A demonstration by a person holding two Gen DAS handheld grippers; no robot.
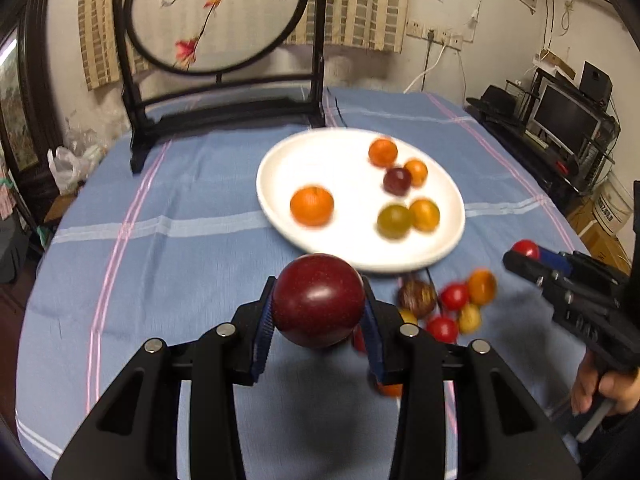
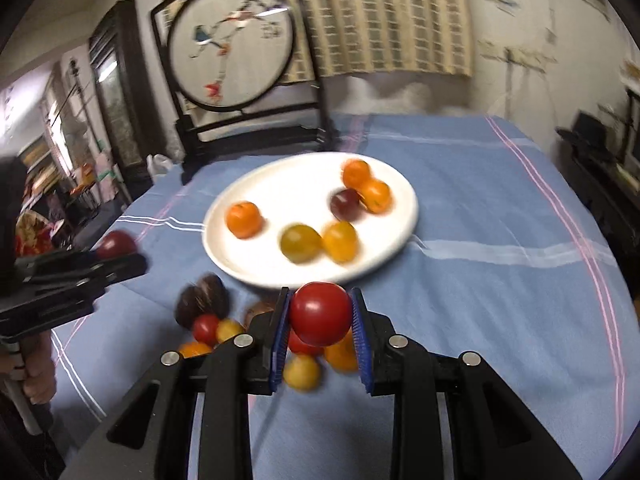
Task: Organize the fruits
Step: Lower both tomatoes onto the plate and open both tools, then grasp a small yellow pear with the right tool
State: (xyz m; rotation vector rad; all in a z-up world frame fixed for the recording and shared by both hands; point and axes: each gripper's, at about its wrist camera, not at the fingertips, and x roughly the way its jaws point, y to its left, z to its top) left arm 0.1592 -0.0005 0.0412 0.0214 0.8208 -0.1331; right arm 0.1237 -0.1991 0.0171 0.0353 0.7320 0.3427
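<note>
My left gripper (image 1: pixel 318 312) is shut on a dark red plum (image 1: pixel 318 306), held above the blue cloth just short of the white plate (image 1: pixel 320 156). My right gripper (image 2: pixel 320 316) is shut on a small red tomato (image 2: pixel 320 312), also just before the plate (image 2: pixel 280 184). The plate holds several fruits: oranges, a dark plum and a greenish tomato (image 1: pixel 394 221). A loose heap of small red, yellow and orange fruits (image 1: pixel 452 304) lies on the cloth below the plate. Each gripper shows at the edge of the other's view.
A black-framed round embroidered screen (image 1: pixel 216 20) stands at the table's far left behind the plate. The table is covered by a blue striped cloth (image 1: pixel 160 220). A person's hand (image 1: pixel 600 388) holds the right gripper's handle. Shelves with a monitor (image 1: pixel 564 116) stand at the right.
</note>
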